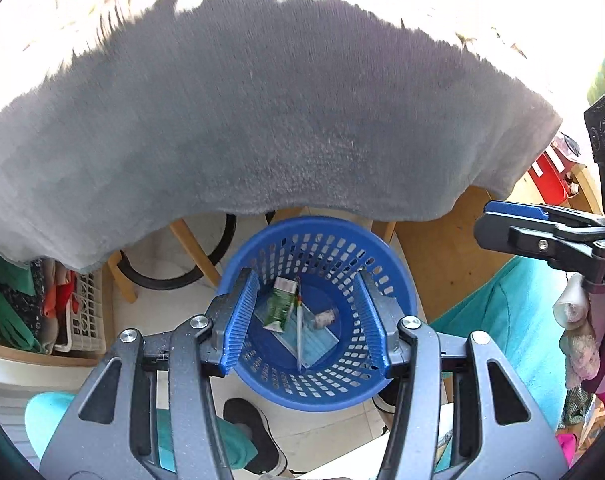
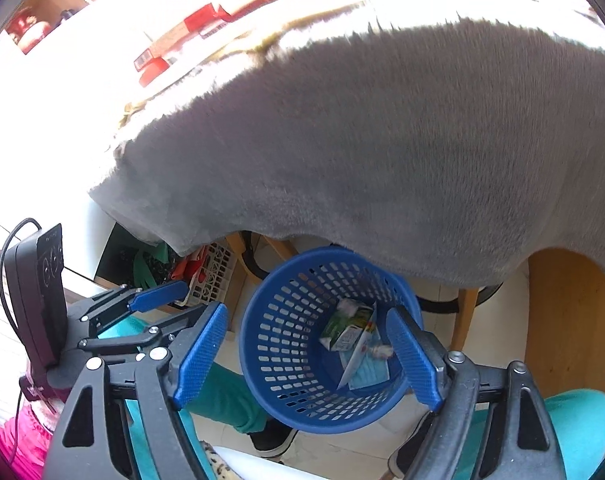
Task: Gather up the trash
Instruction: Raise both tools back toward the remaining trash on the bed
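Observation:
A blue perforated trash basket (image 1: 398, 300) stands on the floor below the table edge; it also shows in the right wrist view (image 2: 278, 344). Inside lie a green carton (image 1: 280, 306), a blue face mask (image 1: 316, 346), a thin stick (image 1: 299, 328) and a small crumpled wad (image 1: 324, 317). The carton (image 2: 344, 332) and the mask (image 2: 368, 374) show in the right wrist view too. My left gripper (image 1: 306, 320) is open and empty above the basket. My right gripper (image 2: 308, 358) is open and empty over the basket; it also shows at the right of the left wrist view (image 1: 514, 216).
A grey plush cloth (image 1: 262, 120) covers the table and hangs over its edge above the basket. Wooden chair legs (image 1: 194, 252) stand behind the basket. A white crate with clothes (image 1: 82, 312) sits at the left. The person's teal-clad legs and black shoe (image 1: 258, 432) are beside the basket.

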The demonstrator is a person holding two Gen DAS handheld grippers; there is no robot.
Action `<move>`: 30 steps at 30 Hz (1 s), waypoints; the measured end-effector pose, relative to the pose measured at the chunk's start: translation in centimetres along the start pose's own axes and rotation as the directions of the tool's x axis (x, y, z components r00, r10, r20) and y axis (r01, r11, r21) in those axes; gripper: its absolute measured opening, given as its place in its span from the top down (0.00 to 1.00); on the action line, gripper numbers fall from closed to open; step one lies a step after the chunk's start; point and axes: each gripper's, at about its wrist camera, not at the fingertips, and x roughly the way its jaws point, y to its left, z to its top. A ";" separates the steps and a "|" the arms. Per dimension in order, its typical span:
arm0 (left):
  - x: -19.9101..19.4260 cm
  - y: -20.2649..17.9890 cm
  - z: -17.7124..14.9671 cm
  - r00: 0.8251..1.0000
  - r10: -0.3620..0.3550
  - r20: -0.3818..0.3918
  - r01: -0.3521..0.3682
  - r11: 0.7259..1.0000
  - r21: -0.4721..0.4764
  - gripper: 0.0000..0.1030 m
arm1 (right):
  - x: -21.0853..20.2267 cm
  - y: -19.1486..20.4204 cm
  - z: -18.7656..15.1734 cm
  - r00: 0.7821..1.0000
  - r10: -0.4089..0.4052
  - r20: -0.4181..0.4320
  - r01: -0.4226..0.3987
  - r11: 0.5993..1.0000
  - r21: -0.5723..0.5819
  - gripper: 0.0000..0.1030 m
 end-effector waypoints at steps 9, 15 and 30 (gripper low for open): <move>-4.3 1.4 2.2 0.994 0.010 0.106 -0.010 1.000 -0.002 0.42 | -4.1 0.8 1.9 0.996 0.017 0.092 -0.011 0.997 -0.070 0.08; -8.0 2.7 4.7 0.978 0.025 0.209 -0.025 1.000 -0.004 0.37 | -7.8 1.3 4.1 0.981 0.032 0.193 -0.015 0.996 -0.091 0.00; -11.2 9.8 12.7 0.926 0.102 0.362 -0.052 0.988 -0.145 0.34 | -12.1 1.5 13.2 0.931 0.052 0.361 -0.025 0.997 -0.079 0.00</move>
